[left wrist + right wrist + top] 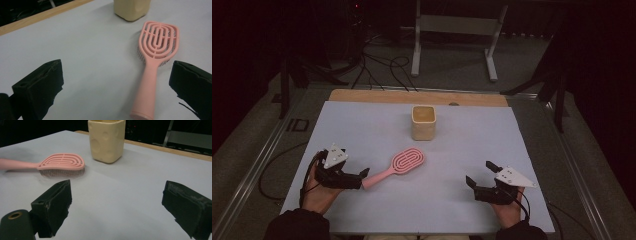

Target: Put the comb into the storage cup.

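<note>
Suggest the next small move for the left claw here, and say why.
Probably ease the left claw forward and slightly toward its right jaw, so both jaws straddle the handle of the pink plastic vented hairbrush. Its jaws stand wide open, and the handle lies flat on the white table just inside the right jaw, ungripped. The right claw rests open, farther off.

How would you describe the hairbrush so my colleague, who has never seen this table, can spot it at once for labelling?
Start at the pale sheet that covers the table. Near its far edge stands a cream square cup; nearer the person and a little left of it lies the hairbrush, bristles down, with its handle end close to the open left gripper. It is the one pink thing there, long-handled with a slotted oval head.
</note>
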`<state>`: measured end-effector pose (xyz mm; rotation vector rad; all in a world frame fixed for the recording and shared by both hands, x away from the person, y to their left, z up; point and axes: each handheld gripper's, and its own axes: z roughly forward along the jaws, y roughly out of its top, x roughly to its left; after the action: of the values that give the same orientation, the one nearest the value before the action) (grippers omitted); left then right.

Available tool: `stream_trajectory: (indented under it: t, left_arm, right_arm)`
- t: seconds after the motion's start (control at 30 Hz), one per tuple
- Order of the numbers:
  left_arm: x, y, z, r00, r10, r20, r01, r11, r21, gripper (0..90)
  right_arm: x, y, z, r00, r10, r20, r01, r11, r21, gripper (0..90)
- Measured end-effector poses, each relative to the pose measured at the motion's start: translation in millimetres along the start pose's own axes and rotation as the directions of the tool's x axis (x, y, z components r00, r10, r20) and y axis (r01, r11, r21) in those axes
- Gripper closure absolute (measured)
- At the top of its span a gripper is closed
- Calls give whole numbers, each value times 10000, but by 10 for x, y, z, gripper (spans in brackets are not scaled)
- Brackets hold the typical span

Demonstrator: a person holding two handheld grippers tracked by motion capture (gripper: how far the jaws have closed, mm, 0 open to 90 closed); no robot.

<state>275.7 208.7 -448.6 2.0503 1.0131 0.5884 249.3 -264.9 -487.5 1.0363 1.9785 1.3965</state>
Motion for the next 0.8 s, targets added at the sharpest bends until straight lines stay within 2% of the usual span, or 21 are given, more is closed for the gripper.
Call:
stream_trajectory:
  t: [0.33,0.43,0.53,0.7,0.73,0.8]
  left_arm:
    - [-51,93,117,9994,210,292,-220,9992,340,2]
    - [-82,128,162,9986,410,333,-430,9972,617,2]
    - [-97,153,211,9978,542,372,-574,9941,921,3]
    - [-109,186,317,9964,557,642,-649,9865,1504,3]
    - [-109,186,317,9964,557,642,-649,9865,1504,3]
    - [-132,202,376,9952,675,714,-798,9793,1862,3]
  right_arm:
    - [-3,-5,7,10000,-24,-2,24,10000,65,90]
    - [-1,-7,11,10000,-14,5,14,10000,85,90]
    - [-1,-9,17,10000,-21,-12,21,10000,80,90]
    - [-2,-12,23,10000,-42,-17,42,9999,131,90]
    - [-2,-12,23,10000,-42,-17,42,9999,131,90]
    - [-2,-14,26,10000,-23,-11,23,9999,156,90]
